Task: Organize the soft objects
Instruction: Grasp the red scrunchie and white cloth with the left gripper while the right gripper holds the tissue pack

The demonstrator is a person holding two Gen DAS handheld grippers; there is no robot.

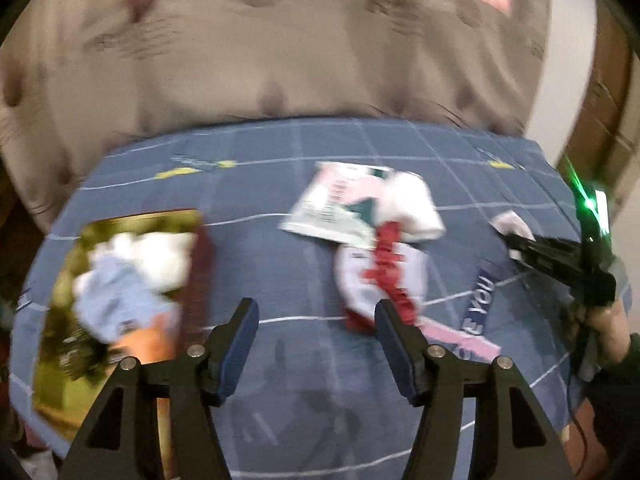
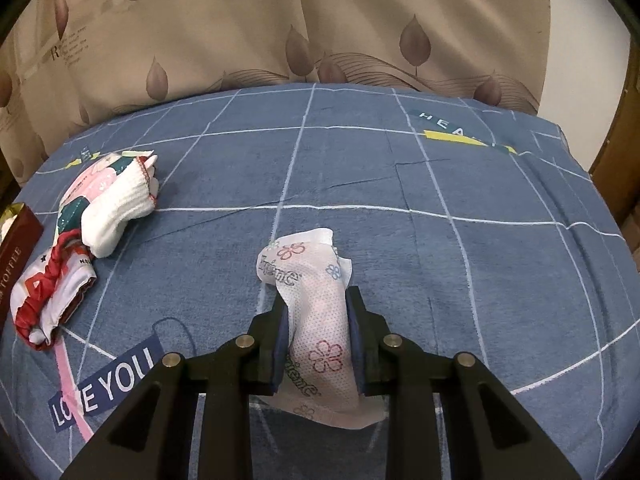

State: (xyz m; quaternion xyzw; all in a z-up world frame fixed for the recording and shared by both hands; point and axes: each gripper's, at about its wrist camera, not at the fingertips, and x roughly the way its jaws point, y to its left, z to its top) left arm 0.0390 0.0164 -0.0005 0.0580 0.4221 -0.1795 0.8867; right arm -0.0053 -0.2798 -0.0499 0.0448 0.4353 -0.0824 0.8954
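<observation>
Right gripper [image 2: 318,332]: clamped tight on the flowered white packet [image 2: 312,312].
Left gripper [image 1: 316,344]: jaws wide, nothing between them, above the blue bedsheet [image 1: 280,280].
Box [image 1: 100,300]: already stuffed with soft cloths.

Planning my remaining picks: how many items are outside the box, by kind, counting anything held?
White knit item: 1
Red-and-white cloth: 1
Pink-and-green packet: 1
Floral wrapped pad, held in the right tongs: 1
Total: 4
</observation>
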